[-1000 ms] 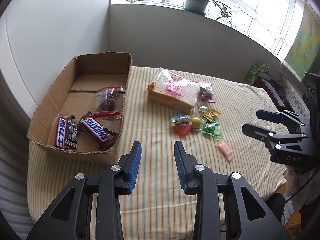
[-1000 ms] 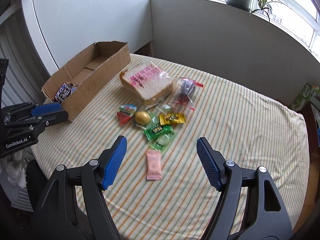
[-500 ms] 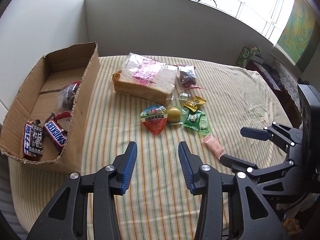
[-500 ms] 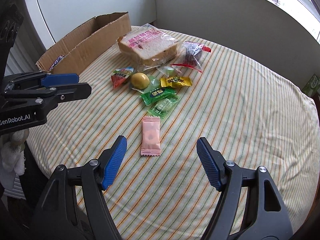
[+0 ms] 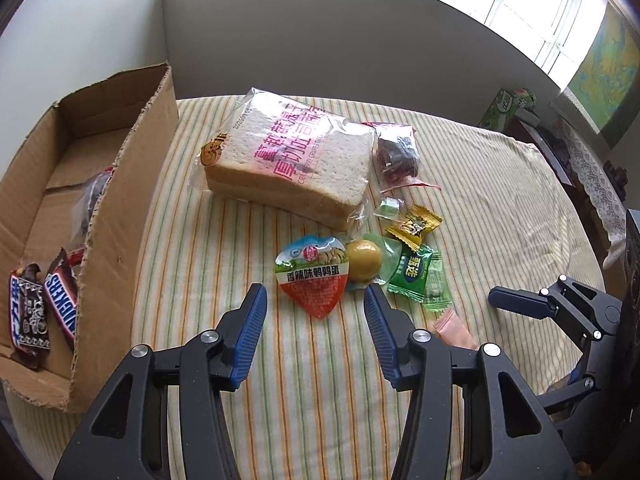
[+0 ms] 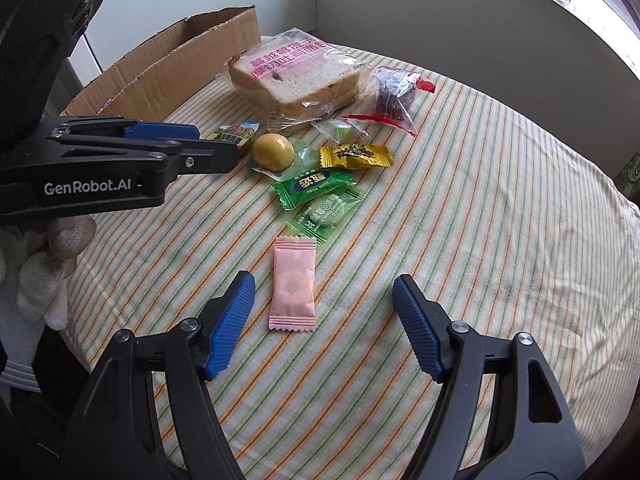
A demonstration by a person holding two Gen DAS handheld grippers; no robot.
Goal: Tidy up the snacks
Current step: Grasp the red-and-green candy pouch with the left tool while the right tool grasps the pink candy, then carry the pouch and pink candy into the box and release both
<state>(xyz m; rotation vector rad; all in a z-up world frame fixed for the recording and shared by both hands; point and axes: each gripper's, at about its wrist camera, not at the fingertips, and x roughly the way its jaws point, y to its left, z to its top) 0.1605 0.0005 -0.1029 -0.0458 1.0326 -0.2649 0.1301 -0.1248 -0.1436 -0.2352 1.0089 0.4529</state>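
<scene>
Both claws spread and empty: left gripper (image 5: 314, 308), jaws just been opening, hangs over the heart-shaped egg pack (image 5: 313, 278) with nothing between its pads; right gripper (image 6: 322, 312) stands wider, lined up on the pink sachet (image 6: 293, 285), not touching. Largest first: striped table (image 5: 500, 208), then the cardboard box (image 5: 120, 184) at its left edge, already holding two Snickers bars (image 5: 42, 308) and a dark clear-bagged snack (image 5: 90, 200) (so some sorting looks done). Left on the cloth: bagged toast loaf (image 5: 292, 160) just beside the box wall, dark fruit bag (image 5: 396, 152) touching the loaf's right end, then the small cluster in front of it: egg pack, yellow ball (image 5: 363, 260), green candy (image 6: 314, 187), pale green candy (image 6: 326, 212), gold candy (image 6: 355, 156), tiny clear-wrapped sweet (image 6: 340, 130), pink sachet nearest. Roughly a third in, most still out.
</scene>
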